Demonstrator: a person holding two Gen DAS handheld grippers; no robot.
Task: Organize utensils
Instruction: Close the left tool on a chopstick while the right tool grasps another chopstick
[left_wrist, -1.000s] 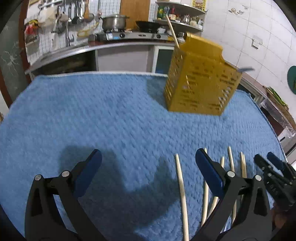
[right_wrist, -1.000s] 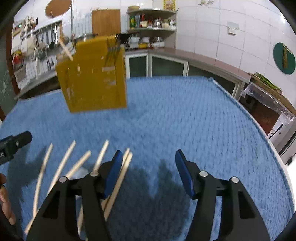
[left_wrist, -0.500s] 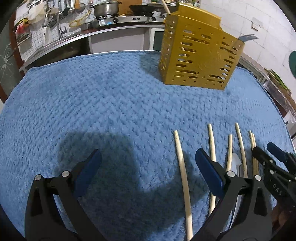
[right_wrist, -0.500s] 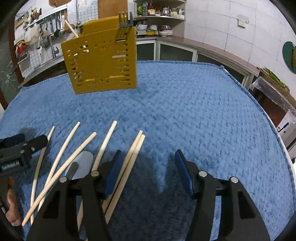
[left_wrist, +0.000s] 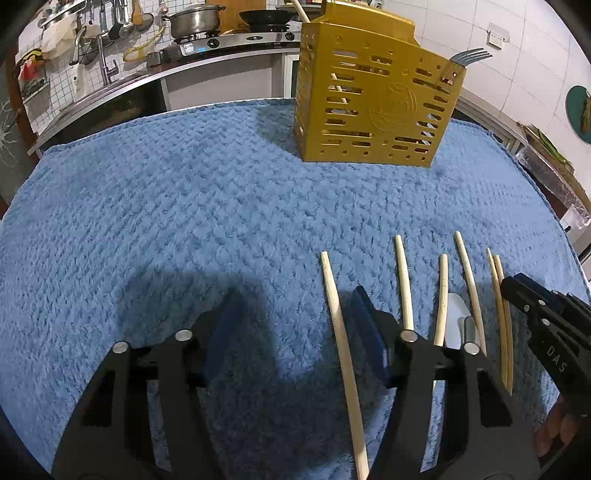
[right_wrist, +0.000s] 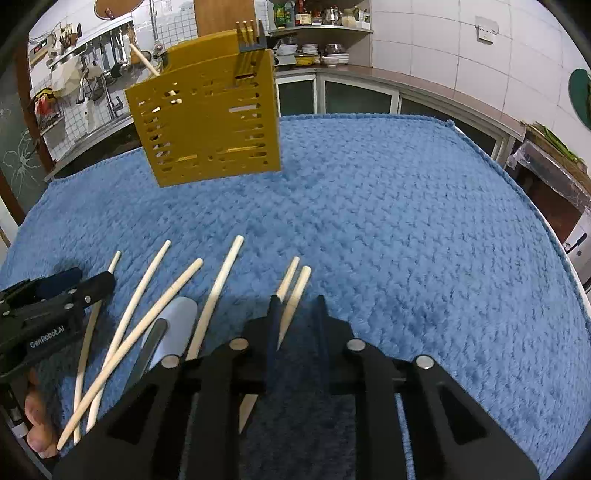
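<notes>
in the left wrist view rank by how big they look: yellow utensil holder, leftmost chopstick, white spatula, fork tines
1. yellow utensil holder
2. leftmost chopstick, near the camera
3. white spatula, partly hidden, so unsure
4. fork tines, far away

Near the far edge of the blue woven cloth: perforated yellow plastic utensil holder, metal fork in it. Toward the near edge, right half: six wooden chopsticks side by side, white spatula among them.

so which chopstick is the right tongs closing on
The outer one of the touching pair, rightmost of the loose chopsticks. It runs down between the right tongs, whose jaws are nearly shut around it; the rest lie fanned out to the left.
</notes>
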